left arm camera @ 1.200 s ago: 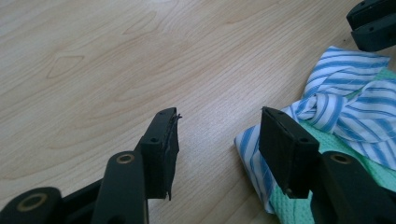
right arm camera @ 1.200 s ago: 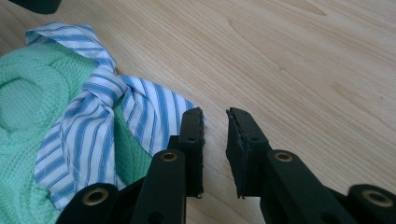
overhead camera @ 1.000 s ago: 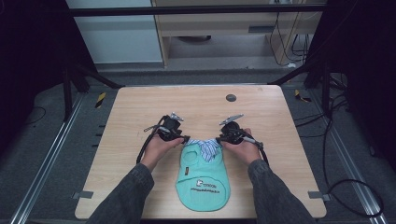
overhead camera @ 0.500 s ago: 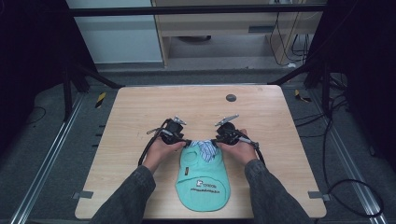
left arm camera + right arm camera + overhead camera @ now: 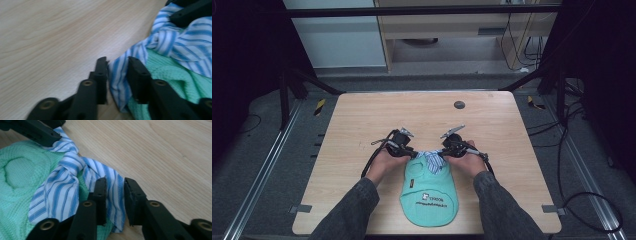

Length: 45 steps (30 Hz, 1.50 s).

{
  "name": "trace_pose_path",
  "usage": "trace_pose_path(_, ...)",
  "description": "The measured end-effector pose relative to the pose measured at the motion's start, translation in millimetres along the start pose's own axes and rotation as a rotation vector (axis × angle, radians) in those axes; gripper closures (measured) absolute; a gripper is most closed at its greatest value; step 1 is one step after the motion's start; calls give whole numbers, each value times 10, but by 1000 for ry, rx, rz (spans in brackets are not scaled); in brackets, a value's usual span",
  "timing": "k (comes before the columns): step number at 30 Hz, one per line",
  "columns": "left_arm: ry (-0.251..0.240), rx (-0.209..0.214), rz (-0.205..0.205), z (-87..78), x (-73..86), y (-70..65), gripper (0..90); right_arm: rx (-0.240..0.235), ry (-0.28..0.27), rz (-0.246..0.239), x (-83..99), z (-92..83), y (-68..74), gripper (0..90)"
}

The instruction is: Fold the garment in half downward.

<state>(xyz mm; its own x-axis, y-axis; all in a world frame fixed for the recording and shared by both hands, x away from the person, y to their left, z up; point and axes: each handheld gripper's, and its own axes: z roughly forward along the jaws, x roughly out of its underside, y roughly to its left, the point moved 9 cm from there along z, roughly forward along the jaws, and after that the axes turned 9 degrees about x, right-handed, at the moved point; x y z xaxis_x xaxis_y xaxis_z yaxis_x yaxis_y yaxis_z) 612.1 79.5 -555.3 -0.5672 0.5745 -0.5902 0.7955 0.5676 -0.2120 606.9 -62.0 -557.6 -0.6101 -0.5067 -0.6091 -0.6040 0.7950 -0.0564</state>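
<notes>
Garment: a small mint-green knitted bib-shaped garment with a printed logo lies flat on the near middle of the pale wooden desk, rounded hem toward the person, neck end away.
Collar: a blue-and-white striped cloth collar sits at the garment's far end, its 2 points spread left and right, between the 2 tools.
Left hand-held gripper: jaws part-open, 1 on each side of the left collar point; the cloth stands in the gap, but whether the pads press it I cannot tell.
Right hand-held gripper: the same pose on the right collar point, jaws narrowly apart with striped cloth between them; a firm pinch is not clear.
Step in hand: probably taking hold of both collar points at once, before lifting, spreading or folding the garment.
Next move calls for: closing both pairs of jaws fully on the cloth, then moving both together so that neither point slips.
Far desk: a small dark round disc lies well apart from the garment.
</notes>
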Motion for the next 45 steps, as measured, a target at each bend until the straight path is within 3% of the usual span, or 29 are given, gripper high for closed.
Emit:
trace_pose_path(4,11,18,7,1,11,-36,830,-21,0,-27,4,-12,37,836)
trace_pose_path(8,20,12,14,-23,1,-49,855,-19,-11,-36,0,-41,27,841)
trace_pose_path(19,-8,-8,107,-236,-150,-179,860,-21,-53,-95,-58,-299,39,840)
trace_pose_path(34,-32,-14,147,-406,-260,-262,861,-9,-82,-156,-173,-541,25,839)
trace_pose_path(45,-38,-37,179,-529,-387,-295,861,-6,-110,-156,-264,-663,-11,838)
